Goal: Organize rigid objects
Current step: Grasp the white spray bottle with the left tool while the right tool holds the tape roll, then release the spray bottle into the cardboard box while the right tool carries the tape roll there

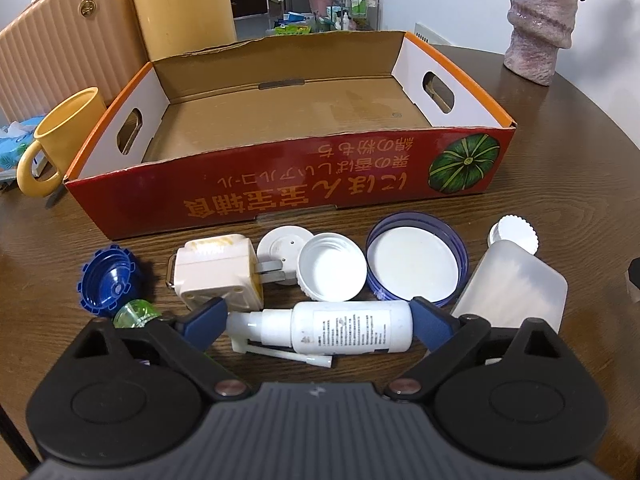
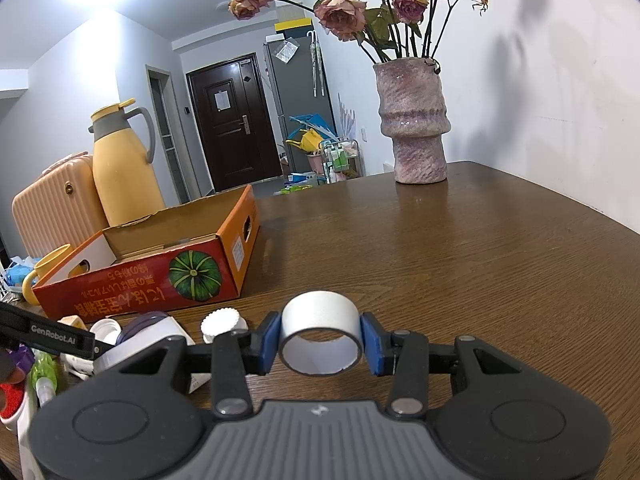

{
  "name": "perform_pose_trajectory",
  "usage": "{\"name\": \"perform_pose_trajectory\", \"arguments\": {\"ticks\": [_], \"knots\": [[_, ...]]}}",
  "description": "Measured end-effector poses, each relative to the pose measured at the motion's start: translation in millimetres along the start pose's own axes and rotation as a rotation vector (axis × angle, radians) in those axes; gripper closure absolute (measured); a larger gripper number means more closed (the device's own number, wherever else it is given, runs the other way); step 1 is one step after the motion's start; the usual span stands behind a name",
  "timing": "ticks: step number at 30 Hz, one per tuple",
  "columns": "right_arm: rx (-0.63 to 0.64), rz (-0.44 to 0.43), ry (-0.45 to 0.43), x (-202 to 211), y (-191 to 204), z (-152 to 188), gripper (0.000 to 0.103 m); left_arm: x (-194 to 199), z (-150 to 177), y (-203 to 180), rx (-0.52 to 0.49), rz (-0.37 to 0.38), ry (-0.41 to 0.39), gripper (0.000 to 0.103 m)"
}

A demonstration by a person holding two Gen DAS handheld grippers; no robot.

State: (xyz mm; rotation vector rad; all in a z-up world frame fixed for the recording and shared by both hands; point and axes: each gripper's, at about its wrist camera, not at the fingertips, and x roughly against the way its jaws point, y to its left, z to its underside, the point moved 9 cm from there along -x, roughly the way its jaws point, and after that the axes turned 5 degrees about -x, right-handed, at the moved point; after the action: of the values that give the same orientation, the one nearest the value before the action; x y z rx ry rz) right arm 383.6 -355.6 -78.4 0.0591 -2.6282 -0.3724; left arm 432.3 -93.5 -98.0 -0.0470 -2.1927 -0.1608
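**Left wrist view: spray bottle lined up, tape ring held on the right**

Left wrist view looks down on a row of small things on the tabletop (image 1: 540, 168), just in front of an empty cardboard box (image 1: 280, 196). The left tongs (image 1: 318, 322) stand open, one blue pad at each end of a white spray bottle (image 1: 340, 330) lying on its side; whether the pads touch it I cannot tell. Behind the bottle lie a plug adapter (image 1: 214, 272), a white cap (image 1: 332, 272), a blue-rimmed lid (image 1: 416, 262), a frosted case (image 1: 516, 288) and a blue cap (image 1: 106, 280).

The bottle looks light, stiff and smooth, so it will likely slip if pinched end to end. A grip across the round body, clear of the thin nozzle, seems safer.

Only the right wrist view shows the right tongs (image 2: 322, 342) closed on a white tape ring (image 2: 320, 334), held above the tabletop, pads on its outer wall. The ring is probably light but may squash under hard pressure. This view also shows the box from its corner, and a vase (image 2: 414, 120) of dried roses well beyond.
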Motion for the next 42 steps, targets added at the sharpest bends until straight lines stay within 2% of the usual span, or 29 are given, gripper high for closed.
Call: {"name": "perform_pose_trajectory", "arguments": {"ticks": [18,32,42], "knots": [[0.024,-0.015,0.009,-2,6,2,0.061,25,-2,4,0.002,-0.01,-0.062,0.006],[0.111,-0.047,-0.001,12,39,-1,0.061,58,-1,17,0.025,0.003,-0.131,0.006],[0.148,-0.07,-0.028,25,66,-18,0.061,82,-3,27,0.044,0.019,-0.187,0.006]]}}
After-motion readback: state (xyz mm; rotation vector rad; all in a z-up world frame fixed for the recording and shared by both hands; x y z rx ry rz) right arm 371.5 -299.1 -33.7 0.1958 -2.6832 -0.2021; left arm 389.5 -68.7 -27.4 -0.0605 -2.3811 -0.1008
